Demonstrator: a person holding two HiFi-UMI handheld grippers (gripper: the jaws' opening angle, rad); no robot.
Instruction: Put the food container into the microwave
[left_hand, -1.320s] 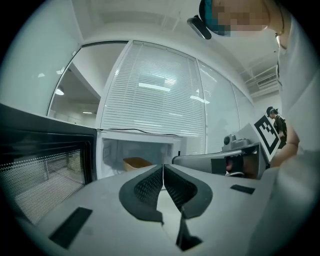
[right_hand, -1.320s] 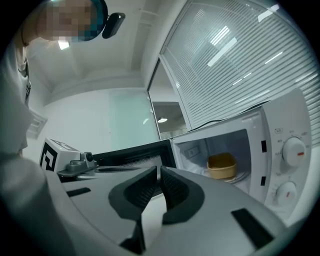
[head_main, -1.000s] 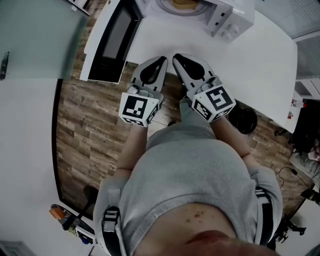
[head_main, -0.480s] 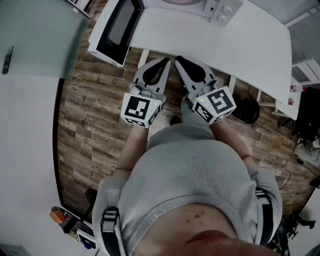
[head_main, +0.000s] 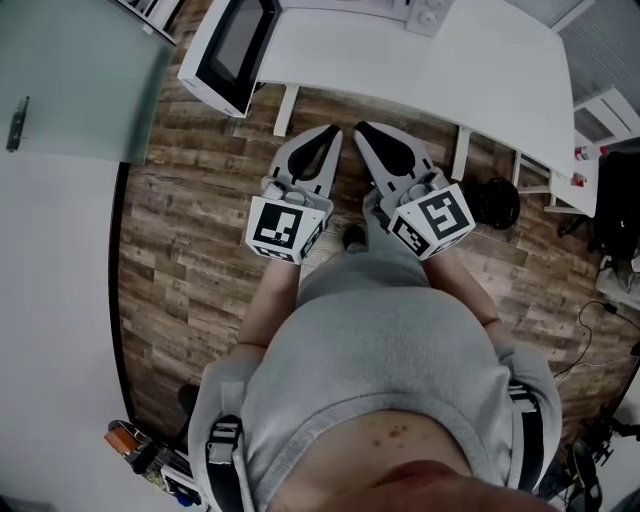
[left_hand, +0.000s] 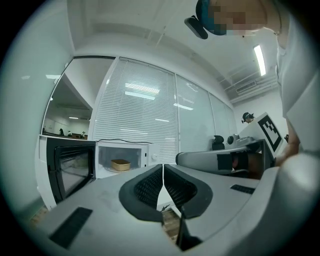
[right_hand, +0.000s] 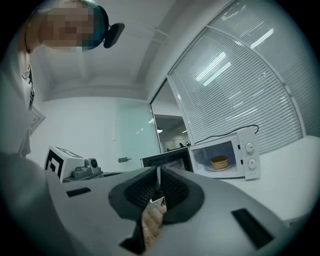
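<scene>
We hold the left gripper (left_hand: 162, 169) and right gripper (right_hand: 158, 171) with jaws closed on nothing. The food container (left_hand: 120, 164) sits inside the microwave (left_hand: 151, 157) on the counter (head_main: 420, 70), well ahead of both. Its open door (left_hand: 70, 170) seems nearer our left.

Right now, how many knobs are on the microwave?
2. In the right gripper view, both sit at the right end of the microwave: the upper knob, and the lower knob just beneath it. No others show.

head view: steeply down | left gripper view, right gripper view: level, share distant microwave (left_hand: 150, 157)
</scene>
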